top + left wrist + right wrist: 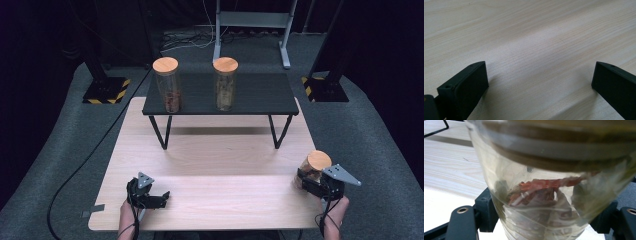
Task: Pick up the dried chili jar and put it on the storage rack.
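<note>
A glass jar [313,169] with a round wooden lid stands tilted at the right edge of the wooden table [210,160], and my right gripper [311,181] is shut on its body. In the right gripper view the jar [549,195] sits between the black jaws, with reddish and pale contents behind the glass. My left gripper [159,199] rests near the table's front left, open. The left gripper view shows its two fingers [464,87] wide apart over bare wood.
A low black shelf [260,95] on thin legs stands at the back of the table. Two tall glass jars with wooden lids stand on it, one on the left [167,85] and one in the middle [225,82]. A black cable [85,165] runs across the grey floor at left.
</note>
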`<state>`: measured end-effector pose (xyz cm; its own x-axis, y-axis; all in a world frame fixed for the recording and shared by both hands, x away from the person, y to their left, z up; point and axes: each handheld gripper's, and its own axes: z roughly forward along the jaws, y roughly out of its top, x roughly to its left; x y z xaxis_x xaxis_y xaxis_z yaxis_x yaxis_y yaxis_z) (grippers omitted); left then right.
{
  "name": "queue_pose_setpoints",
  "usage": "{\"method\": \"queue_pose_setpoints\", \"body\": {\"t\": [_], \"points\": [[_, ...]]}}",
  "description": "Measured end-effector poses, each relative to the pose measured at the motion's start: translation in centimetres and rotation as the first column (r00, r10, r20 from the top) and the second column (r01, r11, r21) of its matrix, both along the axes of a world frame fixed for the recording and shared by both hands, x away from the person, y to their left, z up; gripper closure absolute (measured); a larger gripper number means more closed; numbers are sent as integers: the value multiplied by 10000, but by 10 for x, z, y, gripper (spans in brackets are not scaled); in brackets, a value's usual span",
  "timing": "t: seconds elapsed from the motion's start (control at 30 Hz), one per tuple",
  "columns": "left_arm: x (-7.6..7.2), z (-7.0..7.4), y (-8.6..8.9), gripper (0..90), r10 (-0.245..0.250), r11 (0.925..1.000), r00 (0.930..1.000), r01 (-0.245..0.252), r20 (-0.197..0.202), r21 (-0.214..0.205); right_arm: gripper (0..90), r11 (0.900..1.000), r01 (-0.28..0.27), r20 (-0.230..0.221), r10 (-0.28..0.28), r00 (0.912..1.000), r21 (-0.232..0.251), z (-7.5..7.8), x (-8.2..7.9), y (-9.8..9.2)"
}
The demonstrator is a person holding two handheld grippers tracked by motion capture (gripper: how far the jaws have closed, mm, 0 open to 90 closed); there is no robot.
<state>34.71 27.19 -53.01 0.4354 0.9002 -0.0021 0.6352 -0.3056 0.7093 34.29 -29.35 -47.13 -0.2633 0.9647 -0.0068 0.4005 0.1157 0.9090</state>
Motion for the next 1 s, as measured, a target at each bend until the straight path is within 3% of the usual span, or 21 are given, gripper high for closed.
{"method": "queue_pose_setpoints", "body": {"t": [1.0], "points": [[0, 0, 0, 0, 2, 10000, 10000, -2, 2, -4, 247, 9990, -430, 98, 431, 9990, -100, 25, -2, 5]]}}
